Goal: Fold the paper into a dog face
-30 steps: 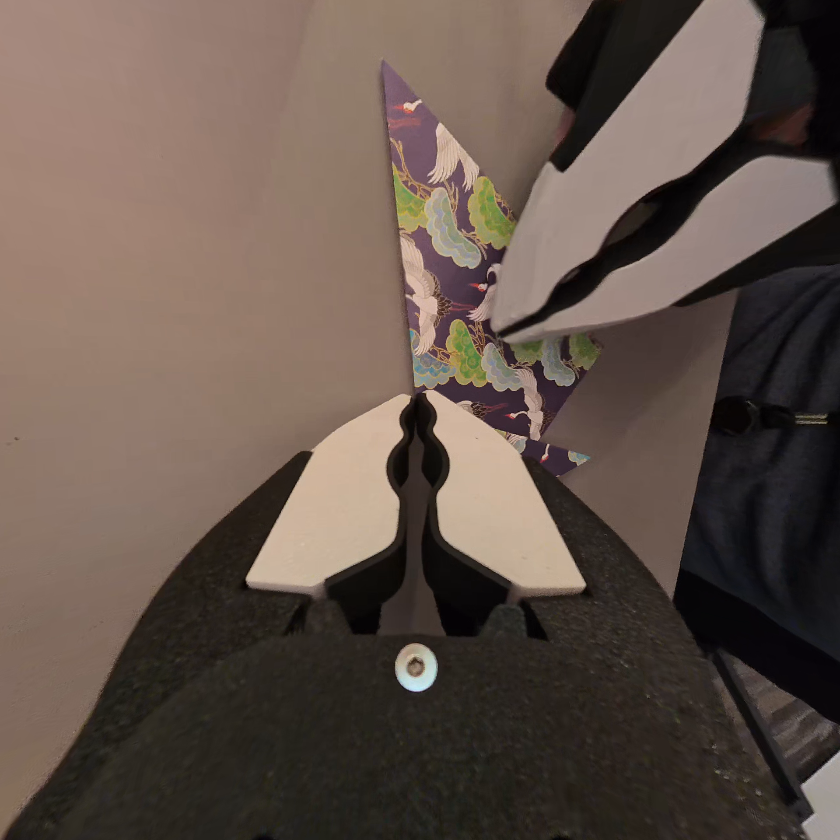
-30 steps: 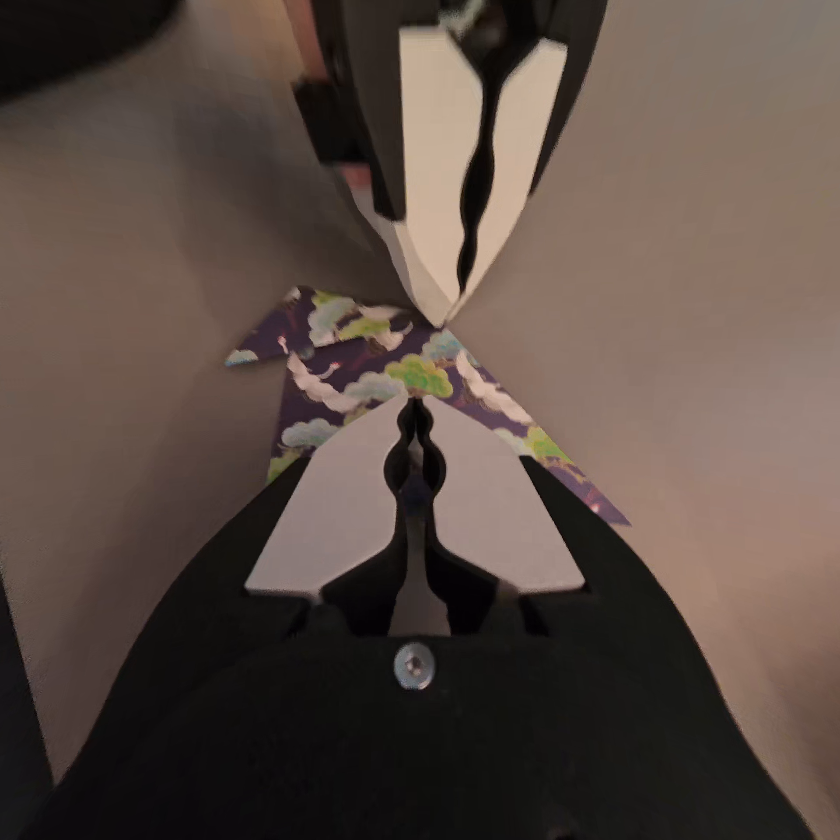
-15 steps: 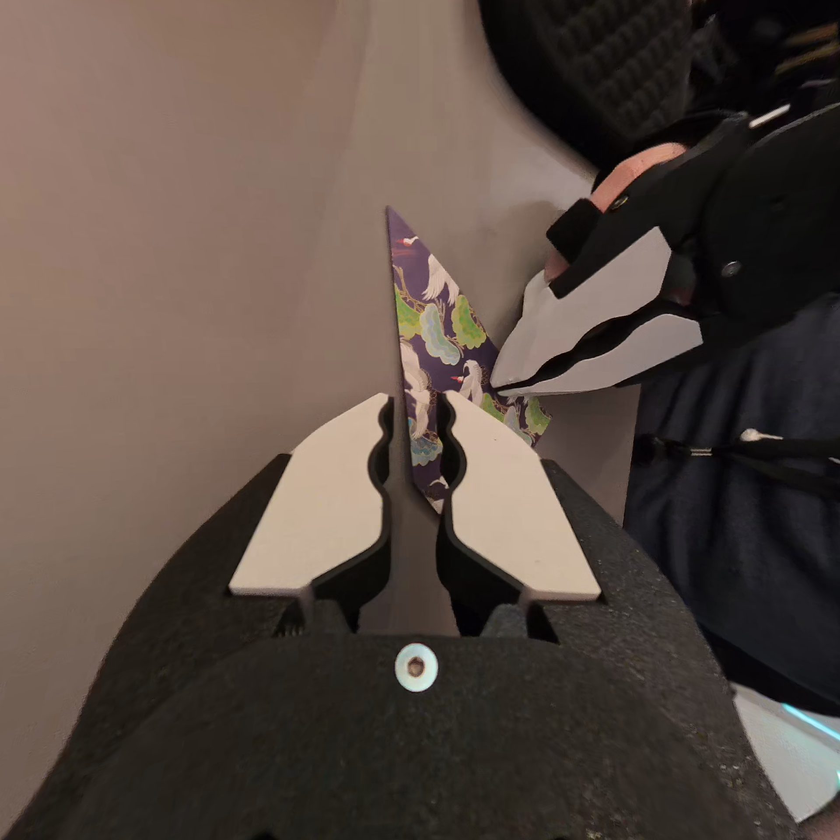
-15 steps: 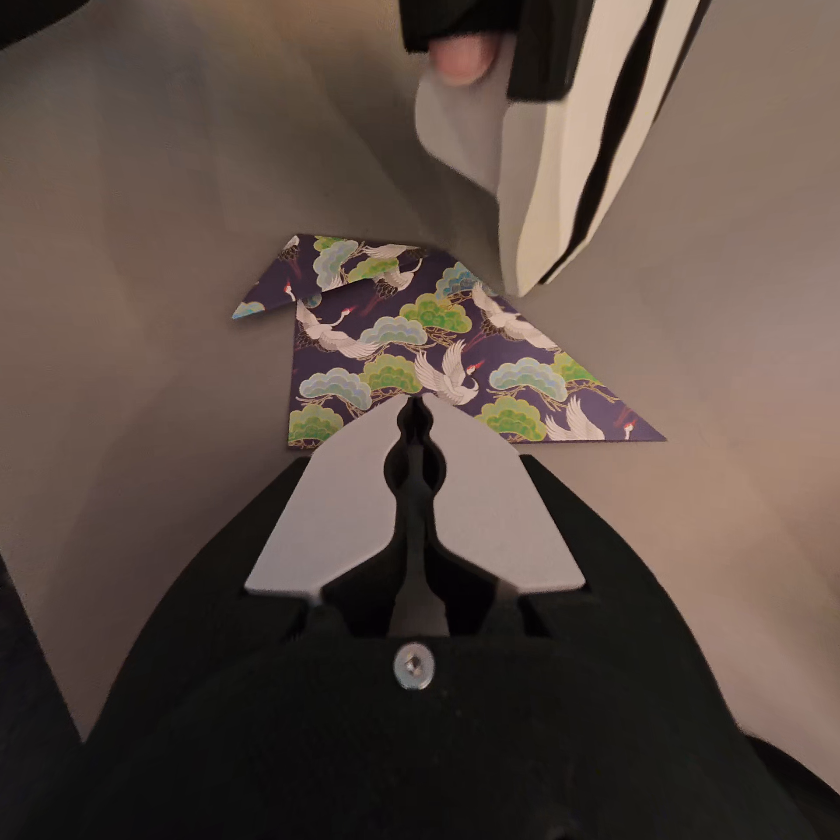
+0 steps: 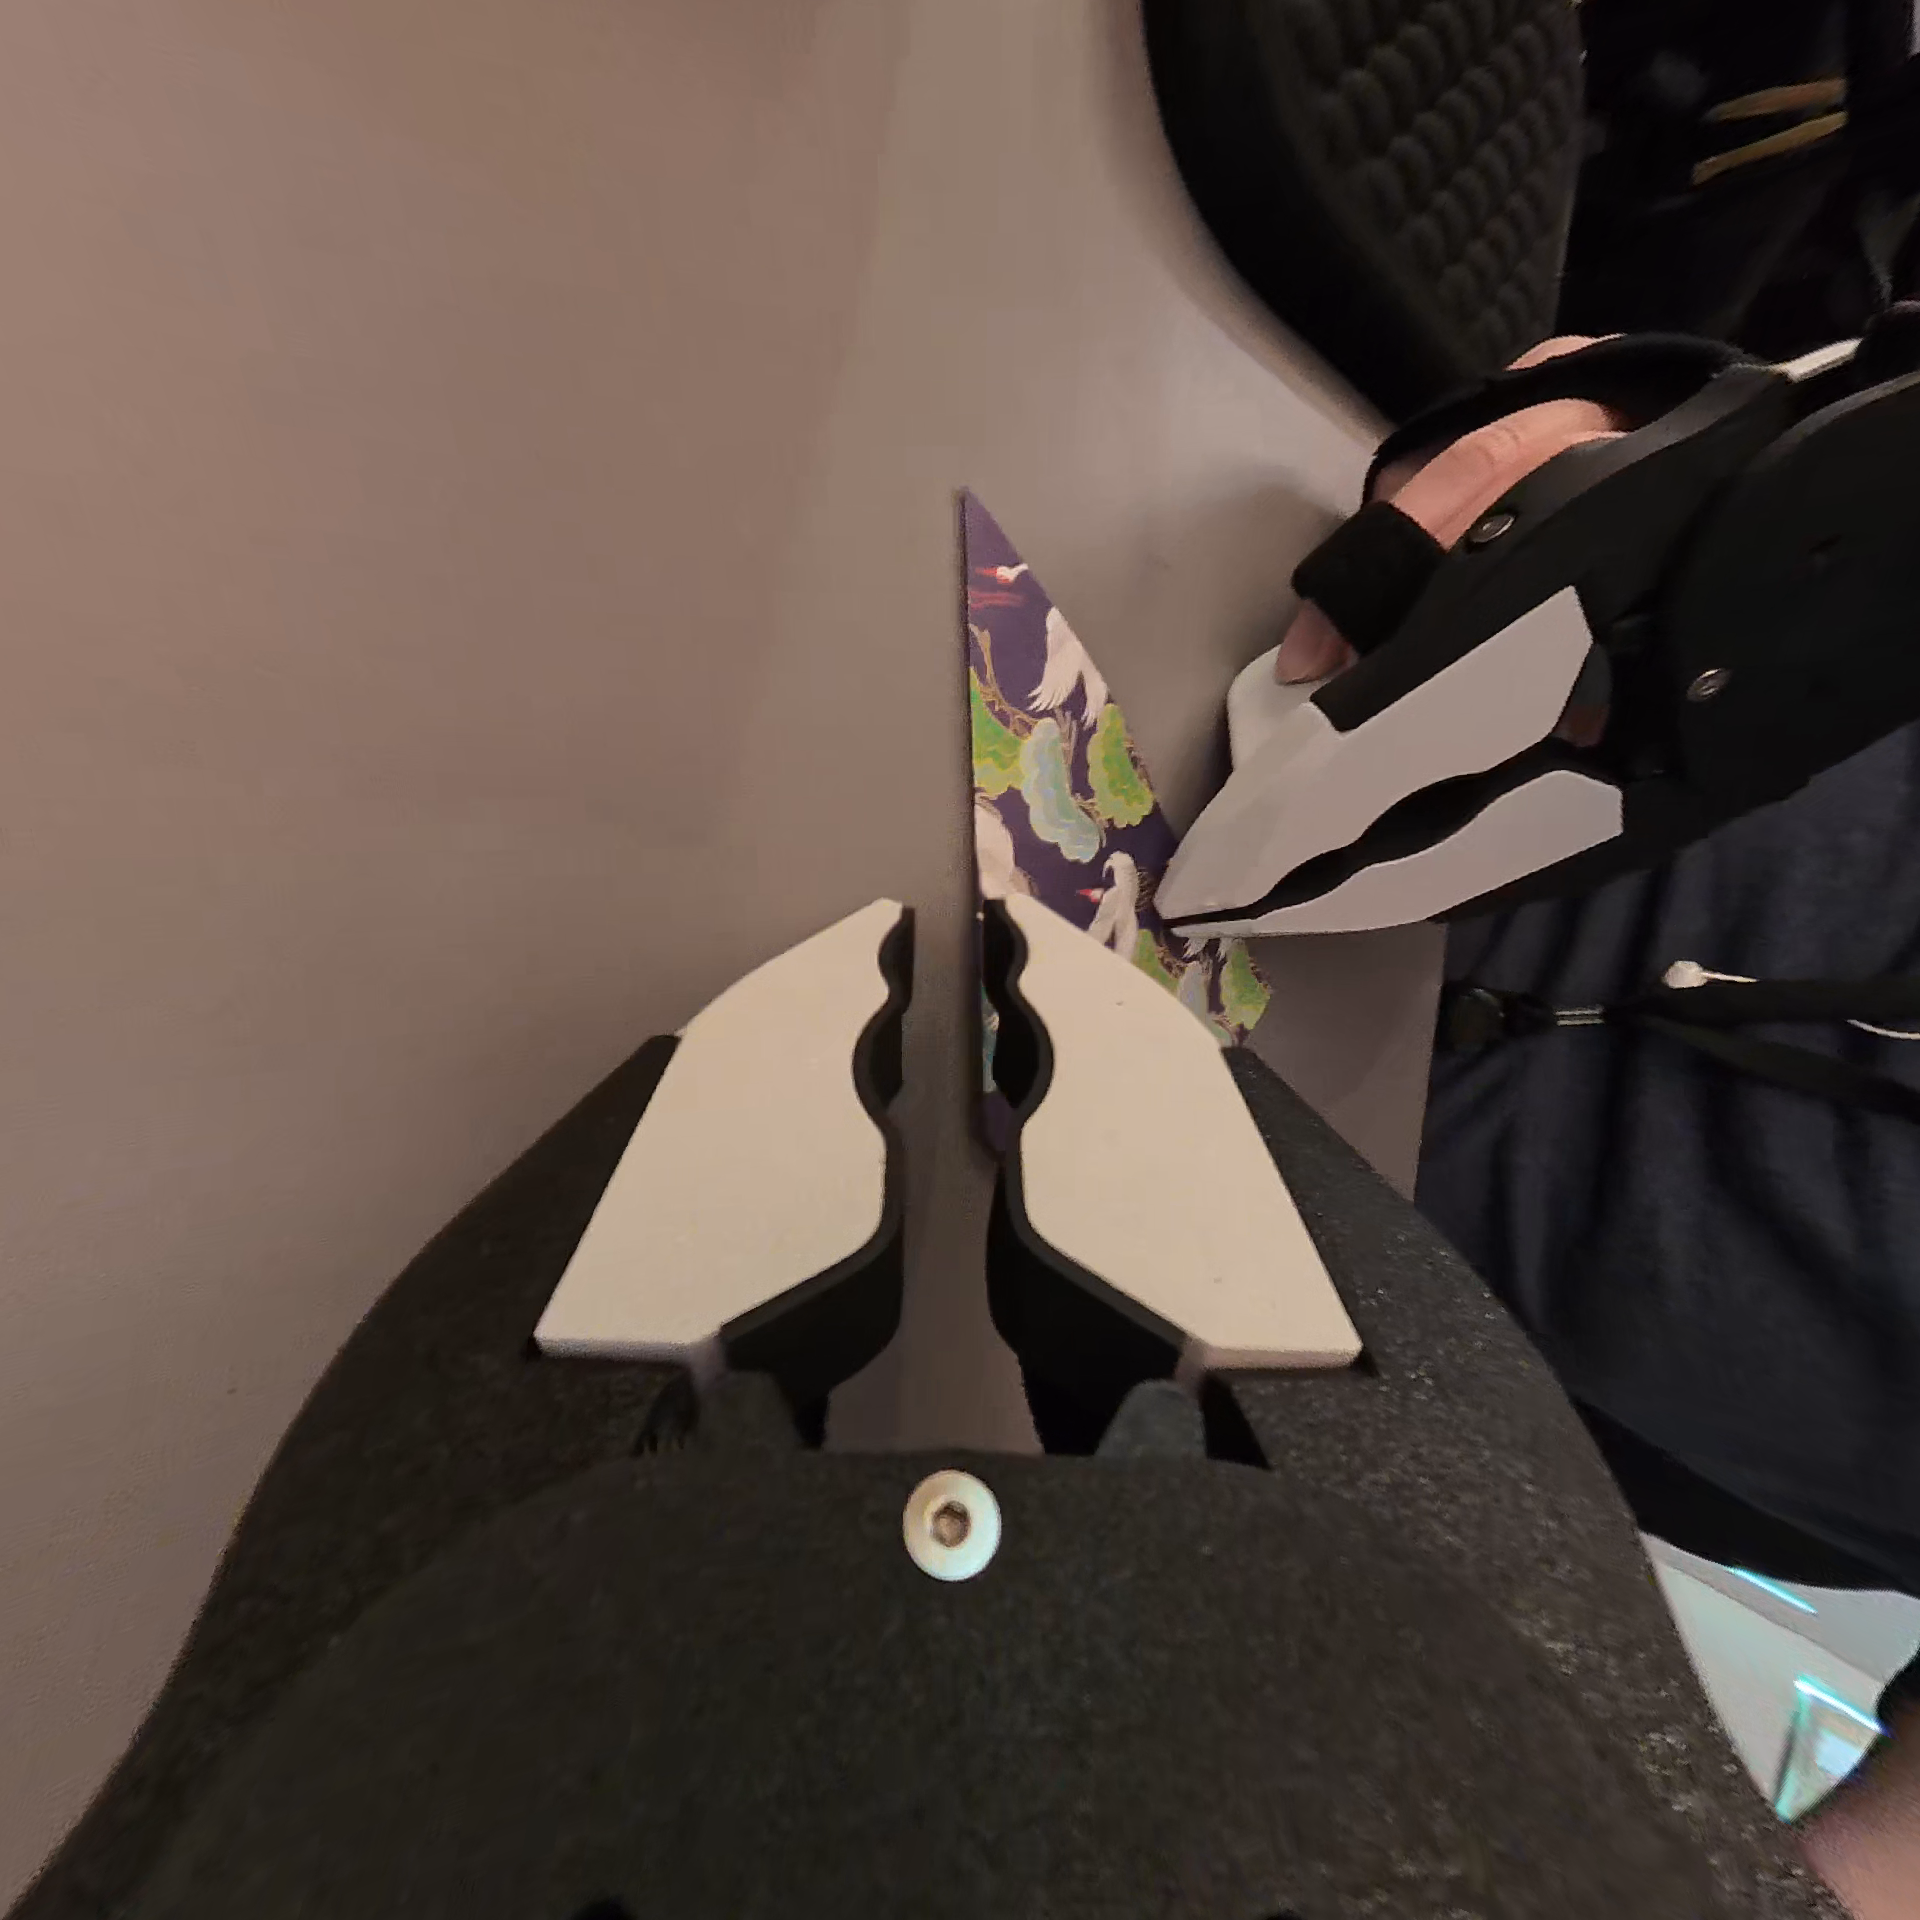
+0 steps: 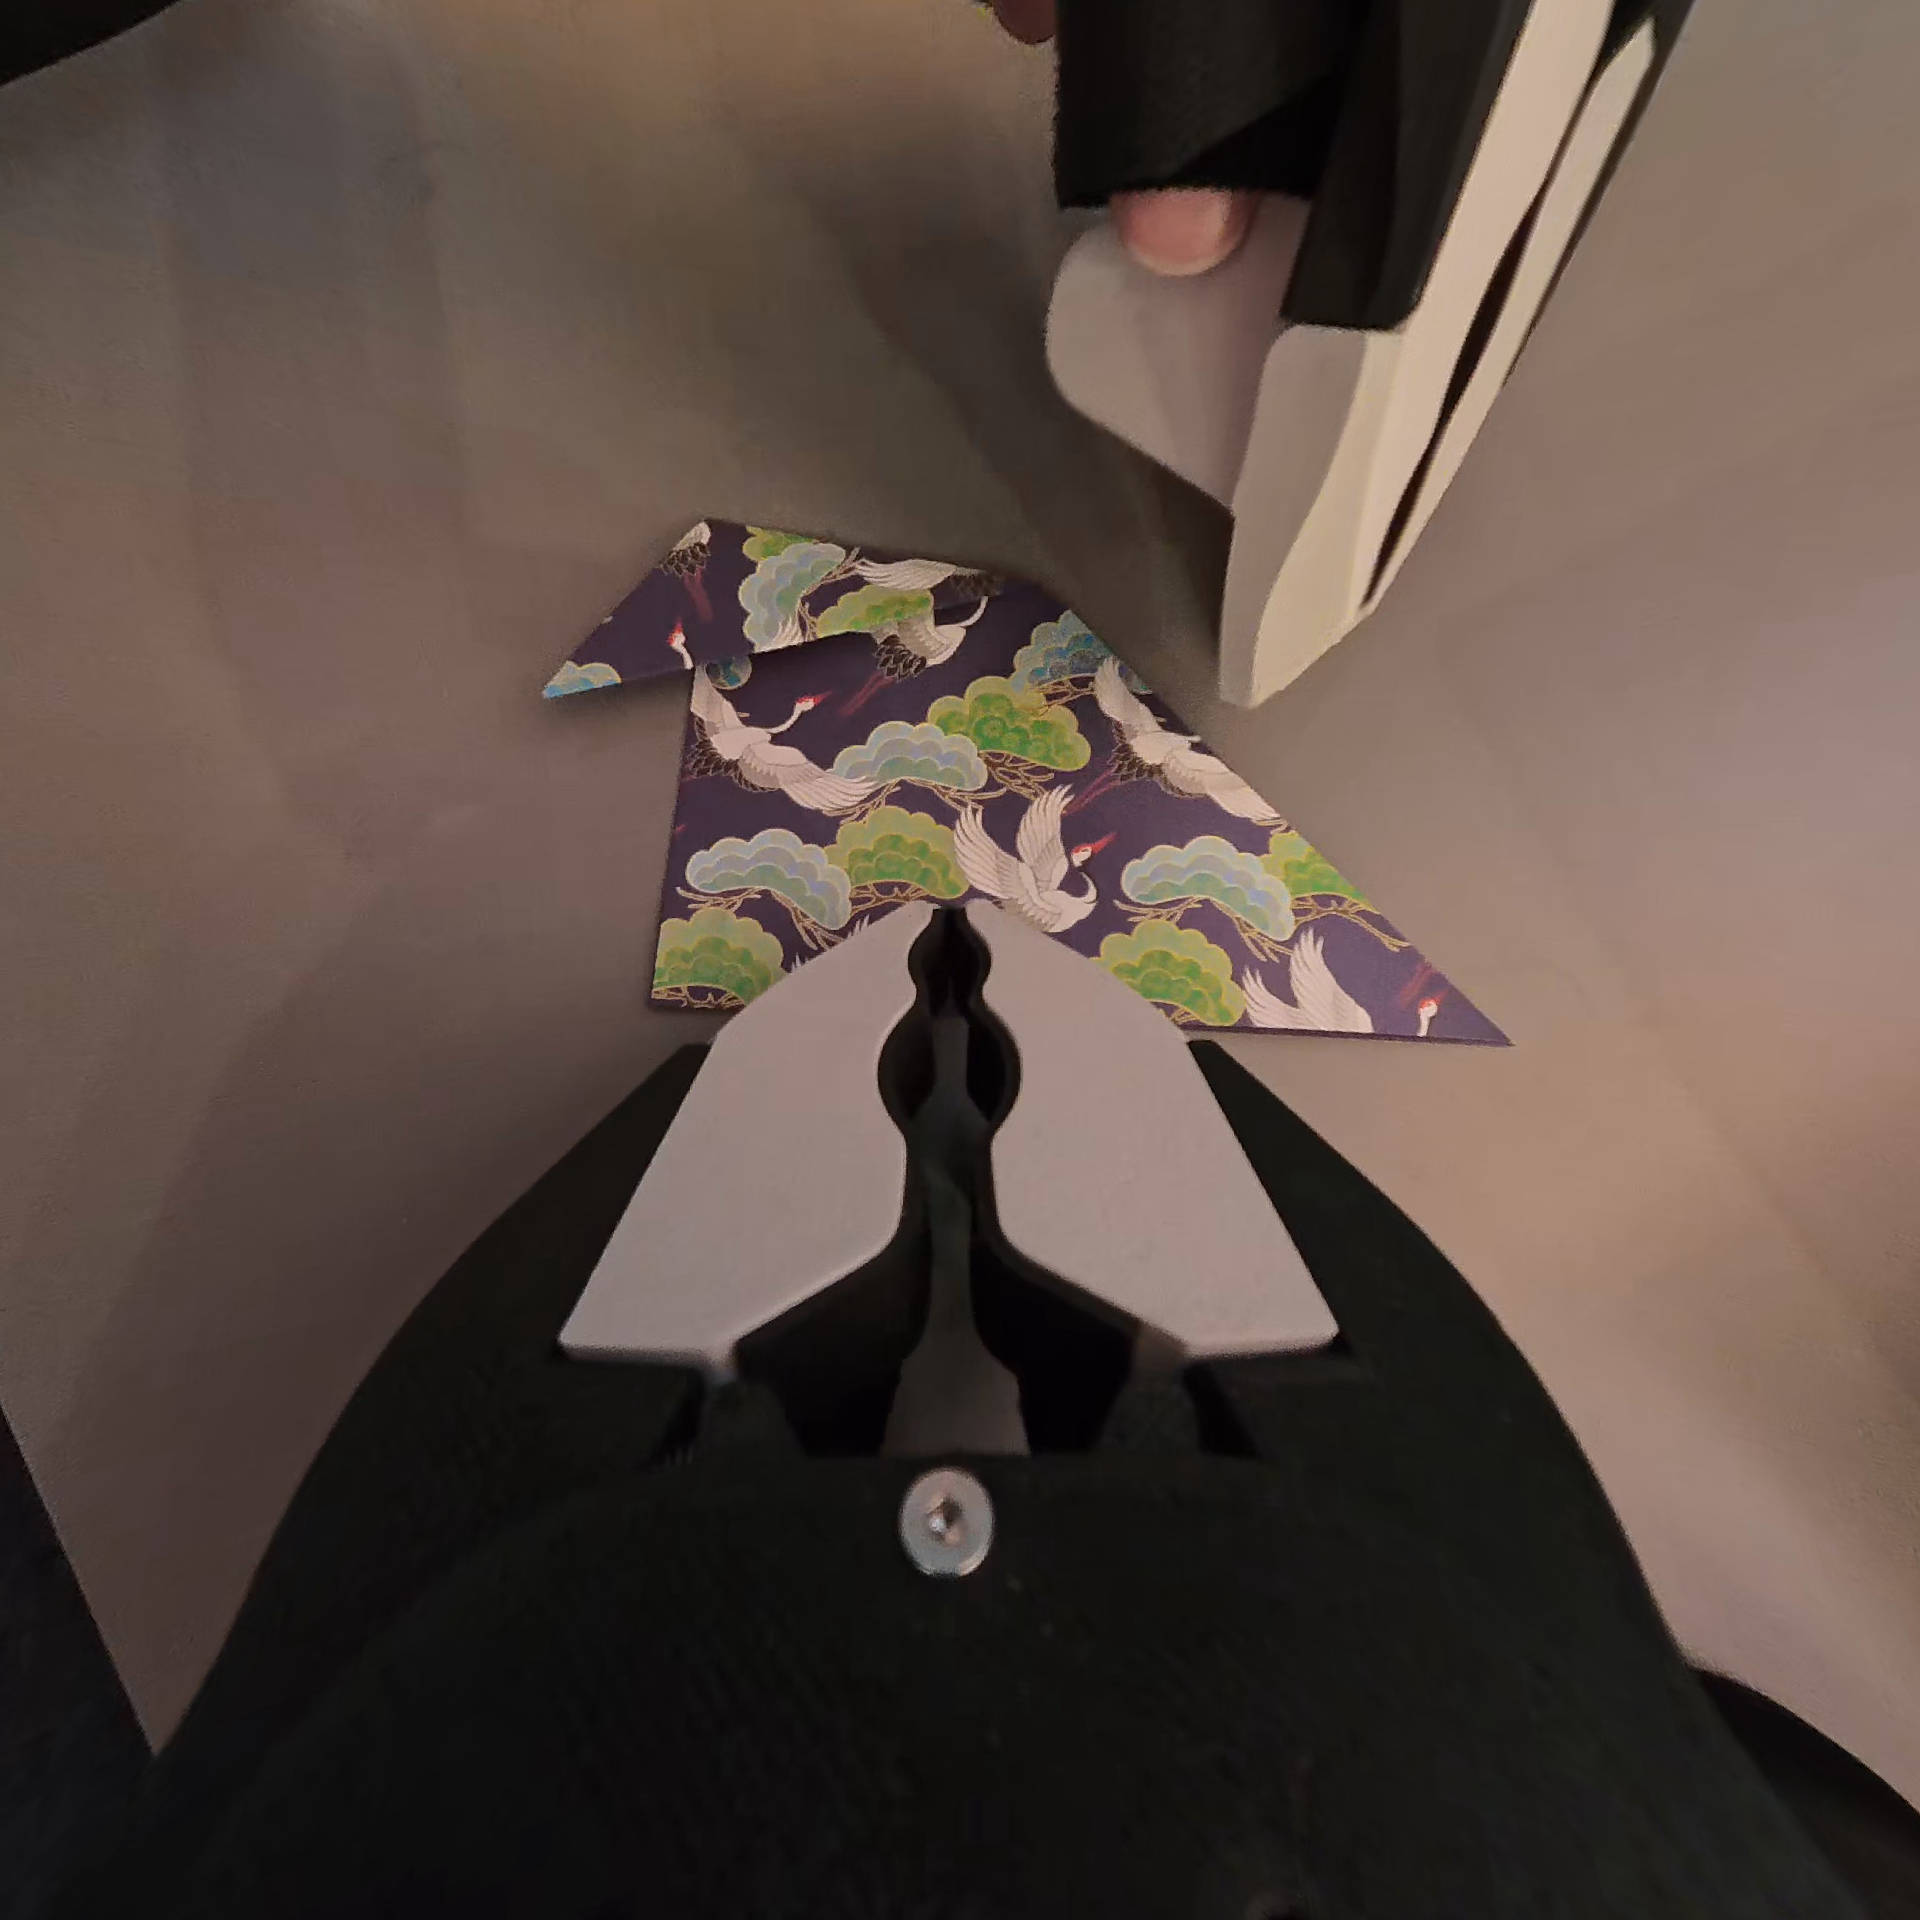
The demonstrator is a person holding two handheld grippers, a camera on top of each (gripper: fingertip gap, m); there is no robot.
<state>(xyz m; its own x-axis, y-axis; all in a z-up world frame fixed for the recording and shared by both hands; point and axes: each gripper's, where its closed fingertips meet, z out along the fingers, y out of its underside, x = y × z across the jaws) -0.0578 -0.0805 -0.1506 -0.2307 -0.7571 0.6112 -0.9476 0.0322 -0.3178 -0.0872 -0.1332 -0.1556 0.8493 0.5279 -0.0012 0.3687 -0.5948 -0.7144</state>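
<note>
The patterned paper (image 6: 966, 810), one corner already folded, lies flat on the table (image 6: 312, 520), pinned by the closed, empty right gripper (image 6: 951, 914); the slightly parted, empty left gripper (image 5: 943, 920) is best slid under the unfolded corner.

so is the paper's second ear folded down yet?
No. The paper has one corner flap folded over; the opposite corner lies flat, pointed.

a plain grey table (image 6: 312, 623) beside a black quilted cushion (image 5: 1382, 156).
</note>
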